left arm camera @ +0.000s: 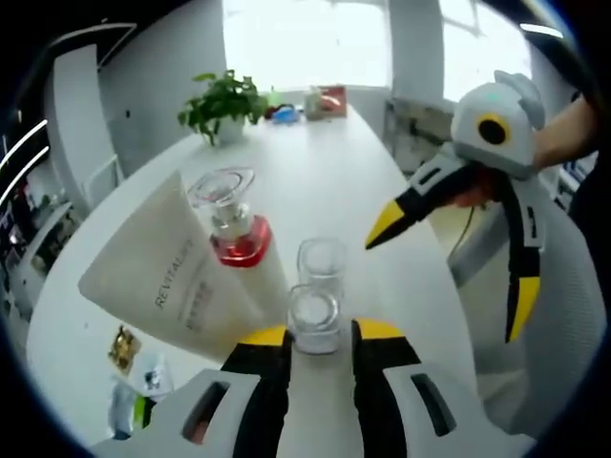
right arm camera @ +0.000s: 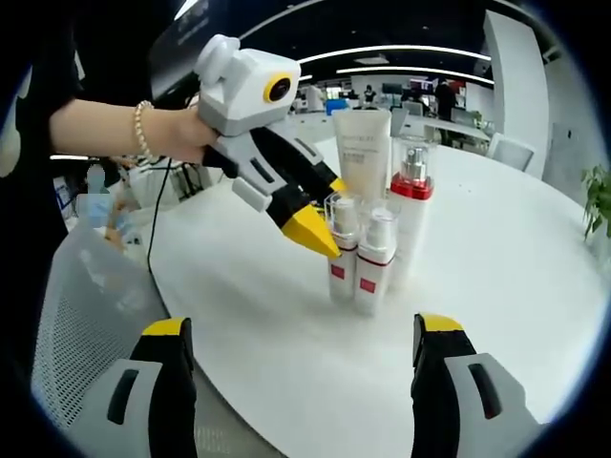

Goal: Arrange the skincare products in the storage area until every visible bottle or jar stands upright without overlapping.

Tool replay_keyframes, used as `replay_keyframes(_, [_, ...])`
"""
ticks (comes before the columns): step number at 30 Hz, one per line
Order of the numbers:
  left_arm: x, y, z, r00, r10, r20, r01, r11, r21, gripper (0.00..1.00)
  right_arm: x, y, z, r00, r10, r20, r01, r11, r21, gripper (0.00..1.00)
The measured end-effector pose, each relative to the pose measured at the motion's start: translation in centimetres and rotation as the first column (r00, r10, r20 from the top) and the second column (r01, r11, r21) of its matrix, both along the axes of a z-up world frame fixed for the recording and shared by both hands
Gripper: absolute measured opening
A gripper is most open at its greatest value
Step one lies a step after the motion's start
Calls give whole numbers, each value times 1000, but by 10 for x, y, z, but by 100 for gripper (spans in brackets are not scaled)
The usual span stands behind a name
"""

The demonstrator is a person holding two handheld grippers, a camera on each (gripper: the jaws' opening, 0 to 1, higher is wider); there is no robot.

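Reaching down over small bottles [right arm camera: 361, 253], left claw [right arm camera: 320, 215] spread around one; right claw [right arm camera: 301, 358] spread, low.

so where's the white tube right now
In the right gripper view the white tube stands upright at the back of the bottle cluster, just left of the red-collared pump bottle and behind the two small bottles on the white table.

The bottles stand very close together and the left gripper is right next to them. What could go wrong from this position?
1. The left gripper has its jaws close to the two small clear-capped bottles, which stand tightly side by side; a sideways nudge could tip both.
2. The white tube and the red-collared pump bottle stand directly behind, so one falling bottle could knock the rest over.
3. The right gripper is open and near; both grippers could collide.
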State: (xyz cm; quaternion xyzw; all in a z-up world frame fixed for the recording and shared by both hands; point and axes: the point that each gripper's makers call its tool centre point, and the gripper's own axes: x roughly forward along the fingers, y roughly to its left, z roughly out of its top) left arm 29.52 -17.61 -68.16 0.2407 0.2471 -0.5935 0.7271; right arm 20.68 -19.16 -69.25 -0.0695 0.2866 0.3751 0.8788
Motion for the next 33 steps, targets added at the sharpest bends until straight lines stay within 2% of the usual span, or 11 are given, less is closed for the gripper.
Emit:
replay_keyframes(14, [-1,13,0,1000,30,-5,-29,999,25,34,-1,1,-3,1000,11,-7,-11,1000,-17,95])
replay_keyframes(23, [-12,36,1,995,97,-21,-96,994,45,48,-3,2,-6,1000,21,-11,-21,1000,-23,95])
replay_keyframes(27, [-16,49,0,988,152,-38,-150,987,51,52,-3,3,-6,1000,27,-9,-28,999,-28,95])
replay_keyframes(29, [-20,54,0,979,190,-75,-187,981,52,50,-3,3,-6,1000,28,-7,-28,999,-31,95])
replay_keyframes(33, [-21,67,2,963,254,-95,-252,967,34,50,-4,4,-6,999,32,-7,-32,999,-26,95])
